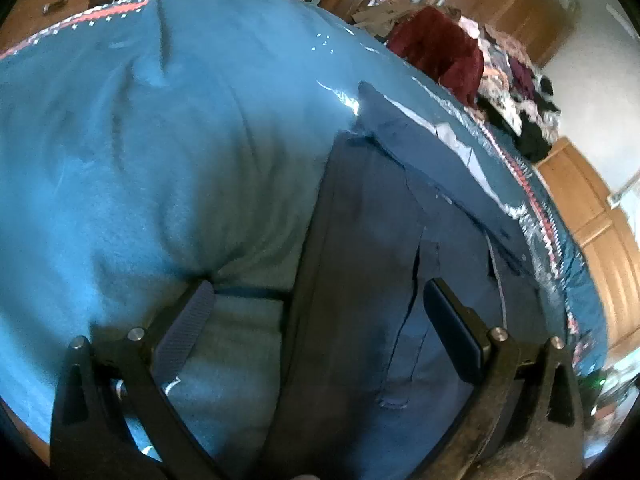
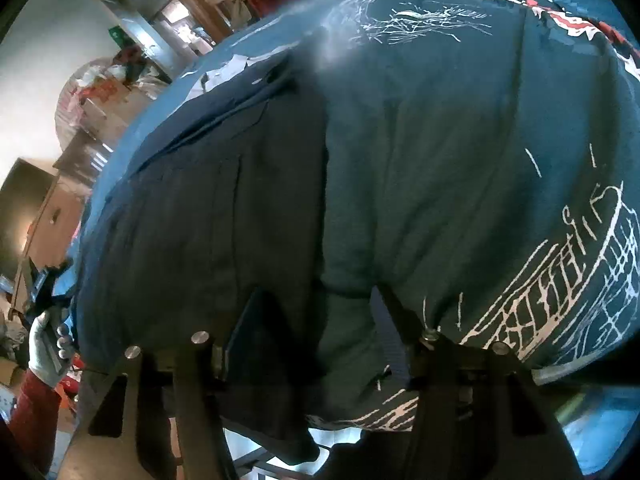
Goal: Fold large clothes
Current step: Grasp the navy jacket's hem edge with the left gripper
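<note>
**Risk of a crooked fold with both grippers still unclamped**

Fabric filled both wrist views. In the left wrist view, the teal blanket [image 1: 160, 140] with its red-and-white patterned border spread across the surface, and the navy garment [image 1: 380, 260] lay flat on it, right of centre. The left hand-held gripper [image 1: 320, 312] stood wide, one finger [image 1: 188, 320] pressing the teal pile, the other over navy cloth; nothing was pinched between them. If it closed there, it could have caught blanket along with the garment's edge and dragged both.

In the right wrist view, the same navy garment [image 2: 208, 208] lay to the left and a dark teal printed cloth [image 2: 460, 180] bulged to the right. The right hand-held gripper [image 2: 320, 320] was also spread wide, straddling the boundary between them, gripping nothing. Closing on that seam could have seized the wrong layer. Uneven grabs would likely have skewed the fold.
</note>
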Demonstrator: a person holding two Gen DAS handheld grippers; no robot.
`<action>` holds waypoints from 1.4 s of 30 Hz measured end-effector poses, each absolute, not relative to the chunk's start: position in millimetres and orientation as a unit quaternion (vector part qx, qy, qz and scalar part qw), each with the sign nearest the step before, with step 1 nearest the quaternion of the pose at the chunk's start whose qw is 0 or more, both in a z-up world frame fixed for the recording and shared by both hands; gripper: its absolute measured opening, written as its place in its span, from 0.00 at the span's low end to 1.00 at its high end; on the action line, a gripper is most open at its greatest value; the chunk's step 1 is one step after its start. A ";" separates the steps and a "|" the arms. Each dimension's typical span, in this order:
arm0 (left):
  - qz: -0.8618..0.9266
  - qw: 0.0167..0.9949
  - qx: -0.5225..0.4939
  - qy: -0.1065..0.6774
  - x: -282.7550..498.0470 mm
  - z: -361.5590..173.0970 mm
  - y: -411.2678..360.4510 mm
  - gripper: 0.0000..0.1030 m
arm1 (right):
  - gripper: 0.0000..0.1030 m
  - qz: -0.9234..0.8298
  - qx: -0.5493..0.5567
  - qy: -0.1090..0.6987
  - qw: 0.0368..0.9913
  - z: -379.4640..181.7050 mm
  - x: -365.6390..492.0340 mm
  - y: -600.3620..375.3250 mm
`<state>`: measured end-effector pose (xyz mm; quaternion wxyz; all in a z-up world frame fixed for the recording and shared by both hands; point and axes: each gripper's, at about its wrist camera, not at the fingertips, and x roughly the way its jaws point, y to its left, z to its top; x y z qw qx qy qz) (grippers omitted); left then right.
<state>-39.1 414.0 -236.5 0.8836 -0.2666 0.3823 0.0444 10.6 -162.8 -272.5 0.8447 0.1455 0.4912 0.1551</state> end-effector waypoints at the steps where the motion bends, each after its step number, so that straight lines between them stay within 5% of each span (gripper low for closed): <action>1: 0.044 0.884 -0.267 0.382 -38.8 -235.2 414.5 1.00 | 0.59 0.156 0.144 0.492 0.844 -272.5 10.8 -162.1; 19: 0.042 0.868 -0.362 0.336 -79.5 -217.4 457.1 0.99 | 0.68 0.146 0.081 0.488 0.857 -262.1 7.8 -146.0; 27: -0.090 0.934 -0.283 0.197 -87.4 -69.9 406.7 0.99 | 0.69 0.125 0.132 0.469 0.864 -251.9 6.1 -170.6; 31: -0.111 0.942 -0.254 0.190 -104.1 -41.0 409.9 1.00 | 0.69 0.118 0.133 0.462 0.869 -249.5 4.3 -169.8; 37: -0.063 0.908 -0.218 0.353 -96.9 -136.6 420.3 0.99 | 0.70 0.130 0.105 0.472 0.866 -251.3 1.4 -164.5; 42: -0.046 0.874 -0.214 0.433 -100.0 -215.3 412.3 0.85 | 0.69 0.131 0.096 0.483 0.861 -258.0 -4.2 -167.8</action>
